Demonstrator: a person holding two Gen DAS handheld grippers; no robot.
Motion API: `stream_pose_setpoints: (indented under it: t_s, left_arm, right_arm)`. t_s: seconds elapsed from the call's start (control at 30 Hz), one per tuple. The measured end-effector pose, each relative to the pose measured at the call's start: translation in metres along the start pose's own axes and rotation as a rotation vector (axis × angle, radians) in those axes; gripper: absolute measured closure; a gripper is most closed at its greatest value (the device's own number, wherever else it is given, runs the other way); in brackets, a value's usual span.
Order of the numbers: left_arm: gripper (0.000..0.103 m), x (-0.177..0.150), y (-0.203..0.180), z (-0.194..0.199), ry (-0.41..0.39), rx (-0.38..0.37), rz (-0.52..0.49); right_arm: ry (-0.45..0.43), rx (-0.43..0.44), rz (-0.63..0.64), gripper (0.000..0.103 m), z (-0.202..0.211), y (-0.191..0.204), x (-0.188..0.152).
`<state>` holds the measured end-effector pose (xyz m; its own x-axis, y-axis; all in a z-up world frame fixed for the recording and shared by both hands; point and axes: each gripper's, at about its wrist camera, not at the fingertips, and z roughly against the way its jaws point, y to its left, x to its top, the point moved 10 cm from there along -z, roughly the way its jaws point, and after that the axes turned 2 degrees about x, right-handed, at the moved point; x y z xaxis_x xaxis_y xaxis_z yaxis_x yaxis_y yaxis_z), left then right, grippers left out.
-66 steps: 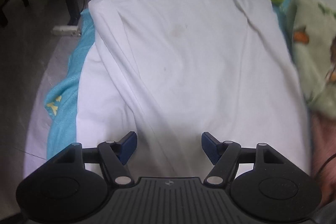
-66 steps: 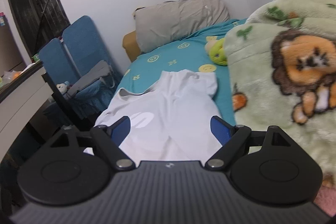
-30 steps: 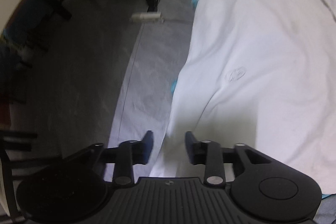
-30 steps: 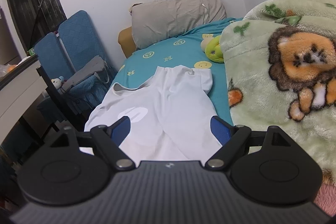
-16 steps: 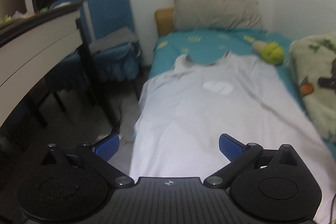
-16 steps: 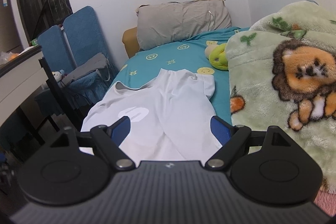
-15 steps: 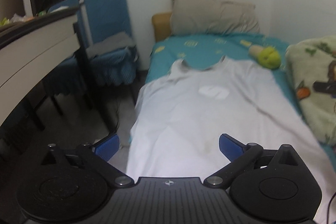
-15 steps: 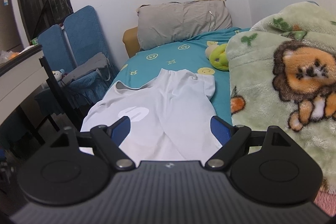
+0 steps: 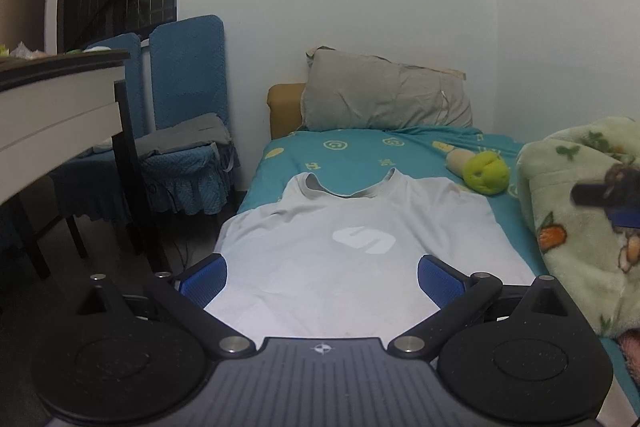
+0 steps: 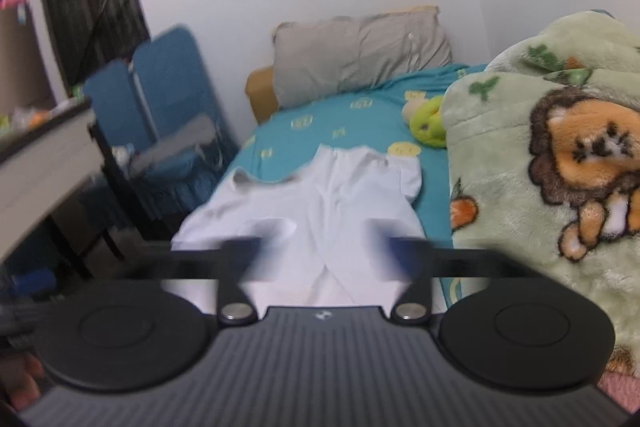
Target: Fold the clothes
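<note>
- Across the teal bed (image 9: 360, 147), a white T-shirt (image 9: 352, 259) is seen spread lengthwise, its collar toward the grey pillow (image 9: 384, 103) at 12 o'clock and its hem hidden under the left gripper (image 9: 322, 277) at 6 o'clock.
- Trouble could come at the 9 o'clock side: the shirt's edge there appears to reach the mattress edge, so a careless pull could be expected to drag the cloth off toward the floor.
- A grab taken too deep could gather the bedsheet with the shirt, since both are thin and lie flat together.
- The lion blanket (image 10: 560, 167) lies close along 3 o'clock, and the green plush toy (image 9: 486, 173) sits near the shoulder at 1 o'clock; either could be snagged by a wide sweep.
- The left gripper is held with its 2 blue pads (image 9: 204, 279) wide apart and nothing between them.
- The right gripper (image 10: 324, 251) is smeared by motion blur; a gap is visible between its fingers and no cloth is seen pinched, but how wide it stands cannot be told exactly. A misplaced grip could follow from such haste.
- The shirt looks plain white, with a pale logo patch on the chest; from the right wrist view a long crease is seen down the middle and 1 sleeve is turned inward at 1 o'clock.
- Whether that inward sleeve is a fold or just disorder cannot be settled.
</note>
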<state>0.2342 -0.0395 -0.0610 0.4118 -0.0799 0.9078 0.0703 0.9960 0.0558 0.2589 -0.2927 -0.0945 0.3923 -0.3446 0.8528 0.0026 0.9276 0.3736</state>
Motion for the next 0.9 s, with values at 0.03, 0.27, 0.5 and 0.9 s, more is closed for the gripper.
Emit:
stream_pose_setpoints:
  t_s: [0.03, 0.27, 0.5, 0.9]
  left_arm:
    - [0.000, -0.007, 0.004, -0.008, 0.003, 0.000, 0.007]
    - [0.000, -0.047, 0.027, -0.037, 0.092, -0.009, 0.082]
    - [0.000, -0.068, 0.041, -0.062, 0.147, -0.018, 0.177]
    - [0.000, -0.090, 0.031, -0.113, 0.184, -0.032, 0.158]
  right_arm:
    - [-0.009, 0.002, -0.020, 0.000, 0.000, -0.002, 0.002]
    - [0.029, 0.013, -0.233, 0.001, -0.031, -0.031, -0.014]
    - [0.040, -0.044, -0.454, 0.037, -0.121, -0.083, -0.008]
    - [0.150, -0.252, -0.229, 0.044, -0.287, -0.128, -0.011]
